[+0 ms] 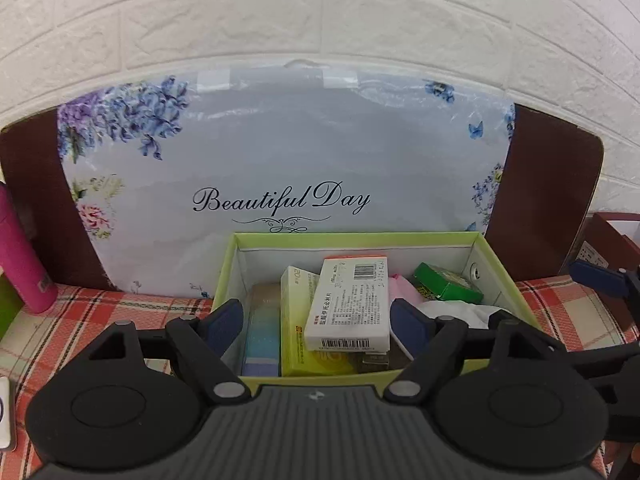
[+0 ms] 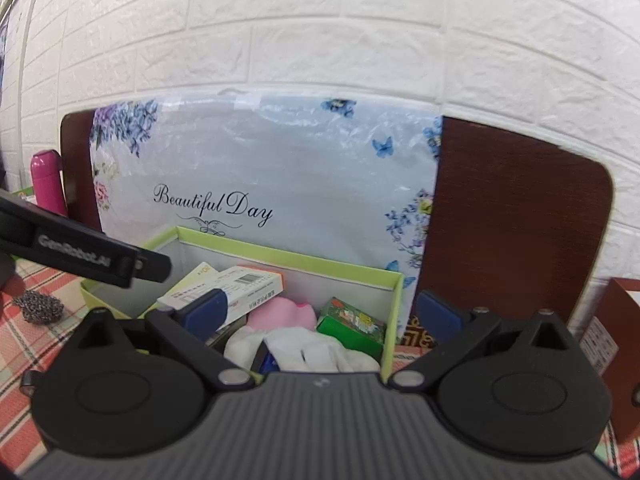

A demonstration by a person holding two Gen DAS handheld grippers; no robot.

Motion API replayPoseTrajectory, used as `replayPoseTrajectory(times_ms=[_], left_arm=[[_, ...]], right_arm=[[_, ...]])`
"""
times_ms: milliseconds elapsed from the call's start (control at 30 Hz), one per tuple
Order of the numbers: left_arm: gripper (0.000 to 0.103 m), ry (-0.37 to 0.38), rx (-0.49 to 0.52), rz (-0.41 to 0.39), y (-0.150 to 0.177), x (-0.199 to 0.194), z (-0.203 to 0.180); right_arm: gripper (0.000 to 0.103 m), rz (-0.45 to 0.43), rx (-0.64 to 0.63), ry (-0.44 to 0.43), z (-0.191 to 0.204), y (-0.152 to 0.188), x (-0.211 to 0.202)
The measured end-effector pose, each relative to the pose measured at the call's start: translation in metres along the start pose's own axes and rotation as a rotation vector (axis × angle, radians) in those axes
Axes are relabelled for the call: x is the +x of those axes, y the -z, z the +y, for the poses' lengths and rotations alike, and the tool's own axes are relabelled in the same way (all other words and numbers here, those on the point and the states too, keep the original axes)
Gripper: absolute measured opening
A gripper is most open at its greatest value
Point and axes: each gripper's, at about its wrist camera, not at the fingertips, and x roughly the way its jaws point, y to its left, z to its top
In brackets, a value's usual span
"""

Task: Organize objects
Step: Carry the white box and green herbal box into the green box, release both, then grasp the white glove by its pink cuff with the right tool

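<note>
- Left wrist view: the left tongs (image 1: 316, 320) stand released, their blue pads wide apart over the near rim of a light-green box (image 1: 352, 236) with nothing gripped between them.
- The box rests on a red plaid table (image 1: 120, 312) — inside it a white medicine carton (image 1: 348, 304) leans on a yellow-green carton (image 1: 296, 328), with a blue-and-purple packet (image 1: 262, 340) to their left, a green carton (image 1: 448, 284) toward the back right corner, and pink and white cloth beside it.
- Behind the box a floral bag (image 1: 280, 152) printed "Beautiful Day" leans against a dark brown board (image 1: 548, 184); a pink bottle (image 1: 20, 248) stands at the left edge.
- Right wrist view: the right tongs (image 2: 326, 316) are released too, spread wide across the box's right end, holding nothing.
- Here the white cloth (image 2: 312, 348) lies nearest, pink cloth (image 2: 280, 312) behind it, the green carton to the right.
- The other gripper's black arm crosses in from the left; a steel scourer (image 2: 38, 308) lies on the table outside the box.
</note>
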Motion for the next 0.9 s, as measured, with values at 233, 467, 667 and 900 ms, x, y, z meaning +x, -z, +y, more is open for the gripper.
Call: replayPoseTrajectory(times_ms=[233, 467, 667, 900], left_arm=[[0.089, -0.025, -0.018, -0.007, 0.044, -0.053, -0.005], [0.089, -0.059, -0.020, 0.043, 0.083, -0.072, -0.005], [0.089, -0.070, -0.040, 0.102, 0.103, -0.072, -0.001], [0.089, -0.073, -0.060, 0.127, 0.118, -0.076, 0.009]], right_arm=[[0.103, -0.047, 0.088, -0.012, 0.004, 0.023, -0.065], [0.103, -0.026, 0.146, 0.001, 0.016, 0.055, -0.107], [0.103, 0.021, 0.169, 0.035, 0.024, 0.079, -0.120], [0.103, 0.074, 0.165, 0.049, 0.033, 0.096, -0.124]])
